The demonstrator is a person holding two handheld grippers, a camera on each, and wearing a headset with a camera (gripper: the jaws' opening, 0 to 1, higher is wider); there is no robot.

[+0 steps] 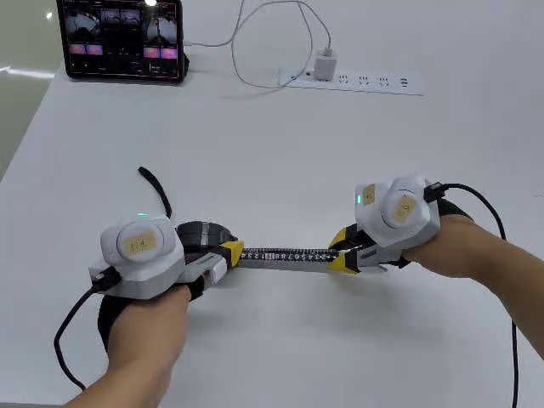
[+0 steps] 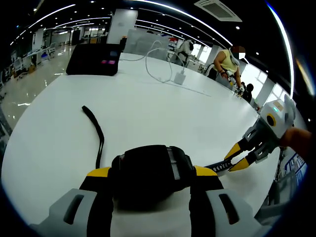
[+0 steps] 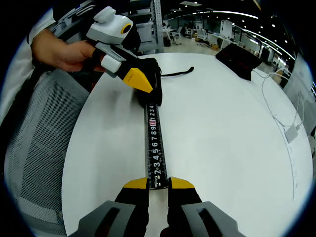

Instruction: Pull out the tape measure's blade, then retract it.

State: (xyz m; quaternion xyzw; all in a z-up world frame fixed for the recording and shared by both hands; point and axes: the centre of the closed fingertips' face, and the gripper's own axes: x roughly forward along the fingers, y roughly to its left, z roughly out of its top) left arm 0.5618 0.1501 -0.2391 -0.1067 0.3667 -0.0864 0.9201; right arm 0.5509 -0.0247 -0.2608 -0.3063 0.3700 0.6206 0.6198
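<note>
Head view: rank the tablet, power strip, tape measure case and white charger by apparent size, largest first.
1. Tablet.
2. Power strip, long but thin.
3. Tape measure case, partly hidden by the left gripper, so its place against the strip is unsure.
4. White charger.

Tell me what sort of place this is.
Probably a big open-plan lab or office hall: a white table with a tablet and power strip, a mesh chair, long ceiling lights, and another person standing beyond.

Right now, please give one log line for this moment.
phase: blade out | left gripper: shut on case | right gripper: shut on blade
</note>
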